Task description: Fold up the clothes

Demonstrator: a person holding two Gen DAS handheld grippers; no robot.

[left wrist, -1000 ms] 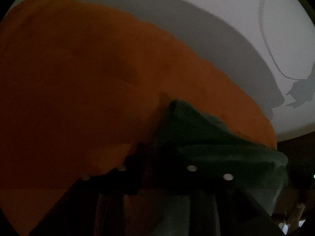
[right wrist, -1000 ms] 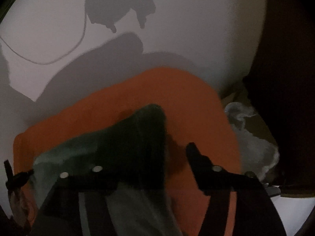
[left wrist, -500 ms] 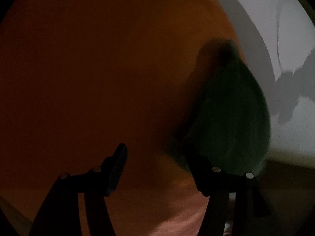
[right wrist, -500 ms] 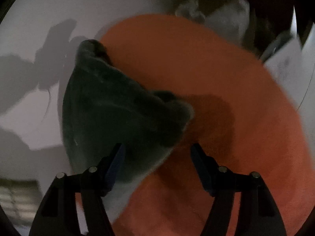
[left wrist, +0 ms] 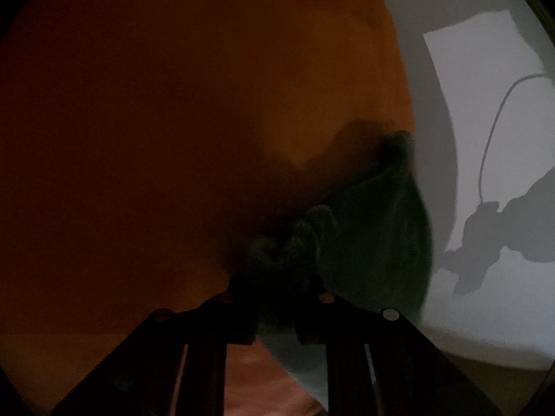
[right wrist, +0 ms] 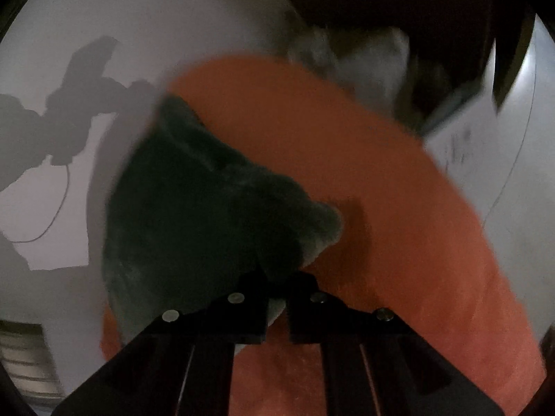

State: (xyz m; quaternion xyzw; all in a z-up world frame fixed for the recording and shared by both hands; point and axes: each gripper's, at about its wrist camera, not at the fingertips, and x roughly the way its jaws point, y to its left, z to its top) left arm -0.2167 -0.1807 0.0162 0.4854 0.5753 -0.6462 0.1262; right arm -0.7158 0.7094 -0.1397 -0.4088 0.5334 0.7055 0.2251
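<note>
Green garment pinched by both hand-held grippers.

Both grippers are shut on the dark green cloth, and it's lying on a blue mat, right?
Not quite: the mat is orange, not blue, as the right wrist view shows plainly. The rest holds: the left gripper and the right gripper are each shut on the dark green cloth, which lies on that mat.
</note>
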